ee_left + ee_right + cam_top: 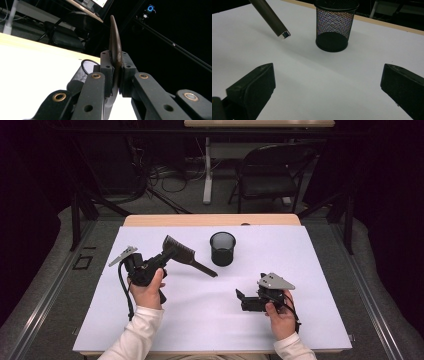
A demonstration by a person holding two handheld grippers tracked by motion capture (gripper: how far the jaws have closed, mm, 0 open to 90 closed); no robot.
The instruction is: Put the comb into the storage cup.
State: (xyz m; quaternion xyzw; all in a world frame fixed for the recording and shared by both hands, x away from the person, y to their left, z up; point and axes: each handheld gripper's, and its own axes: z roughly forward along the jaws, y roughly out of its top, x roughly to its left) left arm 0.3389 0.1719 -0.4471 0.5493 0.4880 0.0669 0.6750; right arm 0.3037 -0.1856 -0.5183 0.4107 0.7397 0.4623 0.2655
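Table: white sheet (215, 320) covers a wooden tabletop (210, 220), whose far edge shows as a tan strip.
Left gripper (161, 259): held in the person's left hand (147, 290) at the sheet's left side, jaws clamped together on a dark brush (181, 253).
Brush: lifted off the sheet, bristle head up and to the left, handle slanting down to the right, its tip near the cup's base.
Mesh cup (222, 248): black wire pen holder standing upright on the sheet, beyond the middle, just right of the brush.
Right gripper (240, 299): in the right hand (281, 317) near the front right, jaws wide apart, nothing between them, pointing toward the cup.
Background: black folding chair (270, 172) beyond the table.
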